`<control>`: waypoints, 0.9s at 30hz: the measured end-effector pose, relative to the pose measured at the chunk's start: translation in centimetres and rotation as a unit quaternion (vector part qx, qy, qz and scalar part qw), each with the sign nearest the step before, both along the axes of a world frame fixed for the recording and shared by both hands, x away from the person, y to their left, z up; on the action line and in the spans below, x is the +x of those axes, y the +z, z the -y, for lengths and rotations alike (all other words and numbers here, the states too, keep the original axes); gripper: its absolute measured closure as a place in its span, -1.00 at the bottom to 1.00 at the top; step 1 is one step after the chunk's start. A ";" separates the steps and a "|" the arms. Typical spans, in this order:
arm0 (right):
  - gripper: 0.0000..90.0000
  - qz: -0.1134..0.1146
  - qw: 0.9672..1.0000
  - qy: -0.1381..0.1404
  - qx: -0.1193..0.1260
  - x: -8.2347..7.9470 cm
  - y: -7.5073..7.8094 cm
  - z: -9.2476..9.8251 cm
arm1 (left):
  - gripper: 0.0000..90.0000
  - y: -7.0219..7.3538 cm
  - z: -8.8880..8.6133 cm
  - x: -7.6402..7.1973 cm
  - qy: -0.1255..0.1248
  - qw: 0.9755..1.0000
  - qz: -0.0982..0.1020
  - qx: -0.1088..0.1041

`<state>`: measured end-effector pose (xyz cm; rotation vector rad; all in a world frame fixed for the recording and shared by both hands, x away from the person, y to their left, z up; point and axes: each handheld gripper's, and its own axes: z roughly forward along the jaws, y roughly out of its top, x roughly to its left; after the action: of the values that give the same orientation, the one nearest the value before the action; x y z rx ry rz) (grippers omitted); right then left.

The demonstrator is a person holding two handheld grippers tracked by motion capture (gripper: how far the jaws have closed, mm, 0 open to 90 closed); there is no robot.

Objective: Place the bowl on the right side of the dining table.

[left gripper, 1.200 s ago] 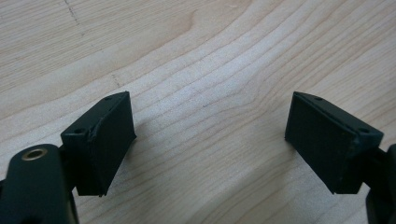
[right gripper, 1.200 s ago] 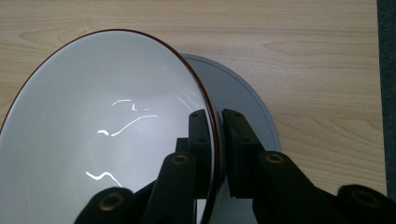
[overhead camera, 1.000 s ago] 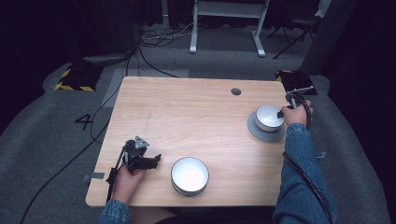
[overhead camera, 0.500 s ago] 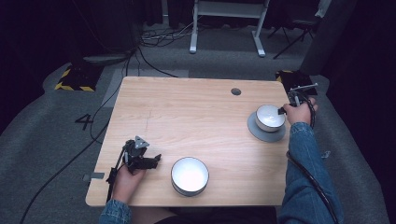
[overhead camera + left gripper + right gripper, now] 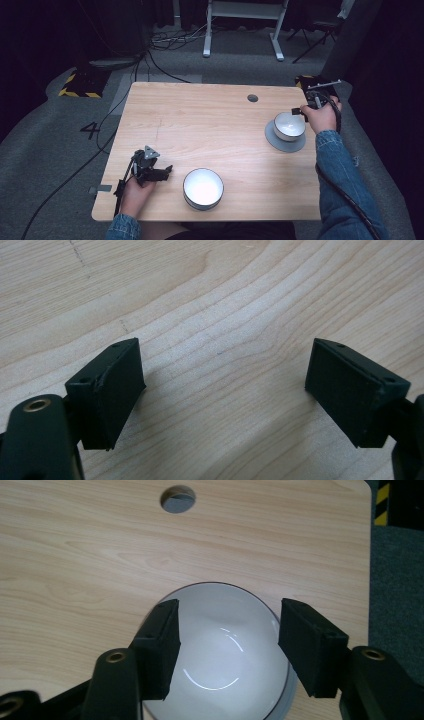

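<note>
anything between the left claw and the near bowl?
Nothing: bare wood. In the high view the left claw points at the near bowl across an open strip of table; the left gripper view shows bare wood between its open jaws.

Second white bowl [image 5: 203, 187] near table's [image 5: 200, 120] front edge.

The counter [image 5: 200, 125] is pale, matt wood with visible grain. The far-right bowl [image 5: 225, 650] looks glossy white ceramic; its saucer [image 5: 274, 141] is matt grey.

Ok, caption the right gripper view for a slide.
Right gripper, jaws open, above a white bowl on the wooden table.
</note>
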<state>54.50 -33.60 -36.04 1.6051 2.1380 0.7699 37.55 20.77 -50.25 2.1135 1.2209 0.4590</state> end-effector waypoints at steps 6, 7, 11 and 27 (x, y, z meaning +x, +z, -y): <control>-0.09 0.011 0.999 0.052 -0.003 -1.5 1.6 -2.2 | -0.65 0.0 0.0 0.0 0.000 1.000 0.000 0.000; -0.10 0.013 0.998 0.059 -0.002 -1.8 1.8 -2.5 | -0.65 0.0 0.0 0.0 0.001 1.000 0.000 -0.001; -0.11 0.022 0.994 0.105 0.000 -3.1 3.0 -4.2 | -0.65 0.0 0.0 0.0 0.001 1.000 -0.001 -0.004; -0.13 0.029 0.978 0.205 0.014 -8.9 4.7 -8.1 | -0.65 0.0 0.0 0.0 0.001 1.000 -0.001 -0.004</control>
<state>45.63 -25.49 -31.37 1.1462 2.4560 0.9559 37.56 20.74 -50.27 2.1068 1.2235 0.4507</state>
